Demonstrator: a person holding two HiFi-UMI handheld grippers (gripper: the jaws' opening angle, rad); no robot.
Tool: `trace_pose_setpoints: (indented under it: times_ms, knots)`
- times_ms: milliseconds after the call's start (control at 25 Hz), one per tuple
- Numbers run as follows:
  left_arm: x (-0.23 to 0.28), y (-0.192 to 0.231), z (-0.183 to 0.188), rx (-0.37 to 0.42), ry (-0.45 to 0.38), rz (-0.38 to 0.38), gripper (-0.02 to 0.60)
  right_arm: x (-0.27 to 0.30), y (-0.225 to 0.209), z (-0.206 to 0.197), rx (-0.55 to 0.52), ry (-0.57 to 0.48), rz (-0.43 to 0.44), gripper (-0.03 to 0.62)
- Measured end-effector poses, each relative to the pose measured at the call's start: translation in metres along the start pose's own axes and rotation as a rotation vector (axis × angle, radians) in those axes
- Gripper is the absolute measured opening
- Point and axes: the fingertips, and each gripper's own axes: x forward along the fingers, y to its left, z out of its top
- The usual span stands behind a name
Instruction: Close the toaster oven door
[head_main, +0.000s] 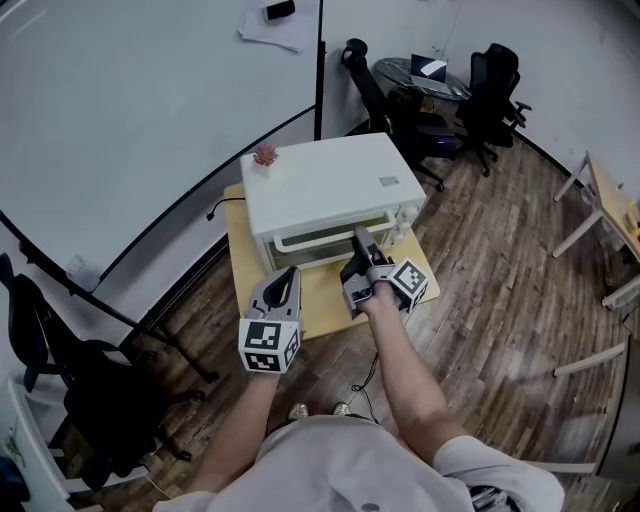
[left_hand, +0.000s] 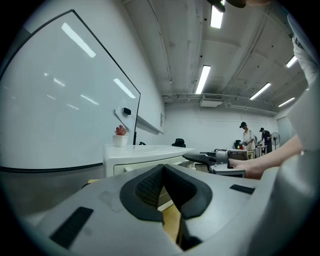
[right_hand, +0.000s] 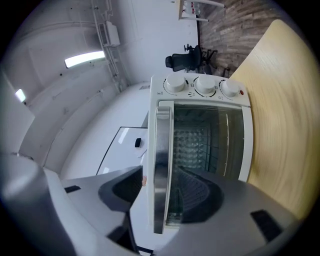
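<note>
One view tells | right gripper (right_hand: 161, 184) clamped on door handle (right_hand: 162, 135)

A pale wooden table (head_main: 322, 296) stands on a dark plank floor (head_main: 500, 280). A small potted plant (head_main: 264, 157) with a pink top stands at 11 o'clock from the table's middle. A black cable (head_main: 216, 209) lies at the table's 10 o'clock side. A large whiteboard (head_main: 130, 100) fills the head view from 9 to 12 o'clock, with papers (head_main: 270, 27) and a small black thing on it. Black office chairs (head_main: 495, 92) and a round desk with a laptop (head_main: 428, 69) are at 1 o'clock. Another black chair (head_main: 85, 385) is at 8 o'clock. Far away in the left gripper view, two persons (left_hand: 245, 135) stand under long ceiling lights (left_hand: 202, 79).
</note>
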Motion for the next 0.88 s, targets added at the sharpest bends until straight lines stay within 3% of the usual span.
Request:
trace_pose_setpoints:
  times_ms: [80, 160, 240, 360, 560, 880]
  knots:
    - [0.001, 0.000, 0.003, 0.003, -0.008, -0.006, 0.012, -0.006, 0.003, -0.001, -0.047, 0.023, 0.016, 0.237]
    - [0.002, -0.002, 0.006, 0.009, -0.013, -0.012, 0.012, -0.016, 0.005, -0.002, -0.136, 0.050, -0.004, 0.250]
    - [0.005, -0.005, 0.008, 0.019, -0.010, -0.020, 0.012, -0.028, 0.011, -0.001, -0.286, 0.082, -0.038, 0.214]
    - [0.009, -0.009, 0.009, 0.028, -0.005, -0.032, 0.012, -0.041, 0.027, 0.002, -0.549, 0.114, -0.075, 0.095]
    - [0.013, -0.020, 0.013, 0.028, -0.001, -0.064, 0.012, -0.057, 0.048, 0.012, -0.925, 0.114, -0.138, 0.000]
    - [0.020, -0.030, 0.030, 0.022, -0.027, -0.096, 0.012, -0.071, 0.079, 0.016, -1.354, 0.118, -0.208, 0.000]
